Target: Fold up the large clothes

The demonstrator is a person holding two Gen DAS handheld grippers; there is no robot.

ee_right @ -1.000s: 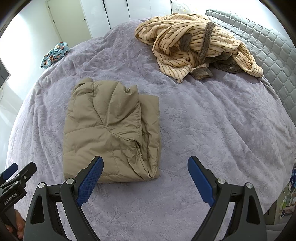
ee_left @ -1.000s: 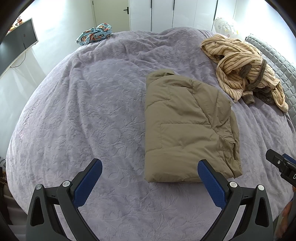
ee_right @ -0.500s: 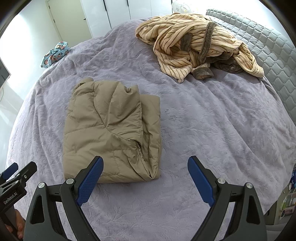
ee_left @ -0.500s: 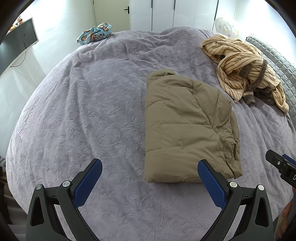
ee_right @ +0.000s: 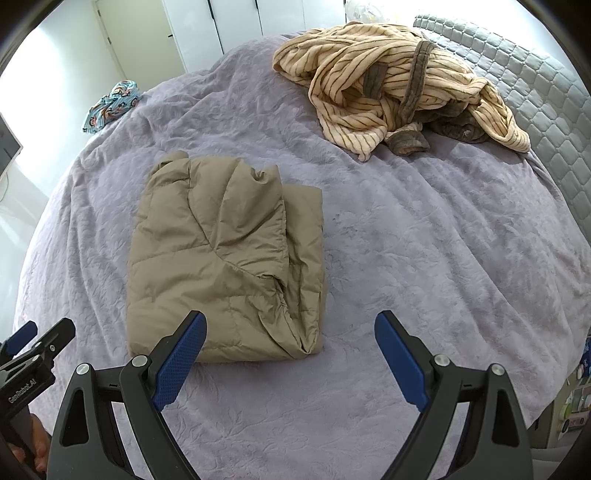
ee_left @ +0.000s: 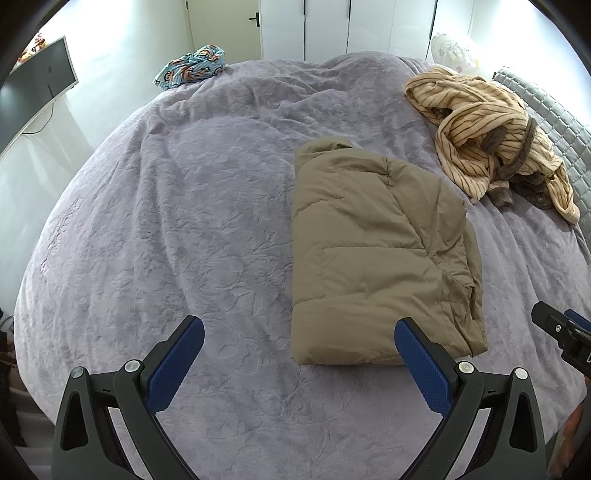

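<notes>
A khaki padded jacket (ee_left: 376, 251) (ee_right: 225, 266) lies folded into a rectangle on the purple bedspread (ee_left: 192, 221) (ee_right: 424, 240). My left gripper (ee_left: 297, 341) hovers open above the bed at the jacket's near edge, its right pad over the jacket's corner. My right gripper (ee_right: 290, 336) also stands open near the jacket's near right corner, holding nothing. The right gripper's tip (ee_left: 561, 332) shows at the left wrist view's right edge. The left gripper's body (ee_right: 33, 354) shows at the right wrist view's lower left.
A striped beige robe (ee_left: 487, 129) (ee_right: 399, 81) lies crumpled at the far right by the grey quilted headboard (ee_right: 524, 85). A small patterned blue garment (ee_left: 190, 66) (ee_right: 110, 105) sits at the bed's far left corner. A monitor (ee_left: 33, 88) and white closet doors (ee_left: 332, 26) lie beyond.
</notes>
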